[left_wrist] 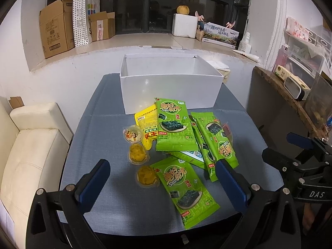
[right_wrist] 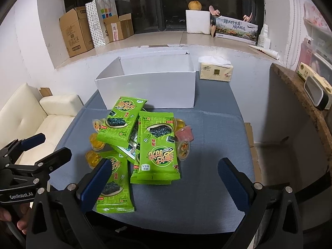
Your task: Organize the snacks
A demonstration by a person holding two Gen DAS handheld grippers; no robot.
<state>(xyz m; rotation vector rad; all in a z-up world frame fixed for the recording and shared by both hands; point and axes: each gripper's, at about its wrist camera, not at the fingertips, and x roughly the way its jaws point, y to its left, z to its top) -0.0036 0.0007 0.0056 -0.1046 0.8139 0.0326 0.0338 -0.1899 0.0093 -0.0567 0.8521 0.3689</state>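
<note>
On the grey surface [left_wrist: 99, 137], in front of the white box [left_wrist: 170, 87], lies a heap of green seaweed packets [left_wrist: 175, 124], a yellow pouch [left_wrist: 146, 122] and small jelly cups [left_wrist: 138, 154]. Nearer than the heap, the left gripper [left_wrist: 164, 178] and right gripper [right_wrist: 166, 178] both hover spread wide, holding nothing.

Both wrist cameras look forward and down over the blue table [left_wrist: 99, 124] toward the white box [left_wrist: 170, 91] at its far side. The left wrist view sits left of the box's centreline, low and close above the near snack pile, facing the box's front wall almost square on. The right wrist view stands further right, seeing the box [right_wrist: 149, 89] at an angle. Both share the box, the pile of seaweed packets [right_wrist: 157, 145] and the windowsill behind.
</note>
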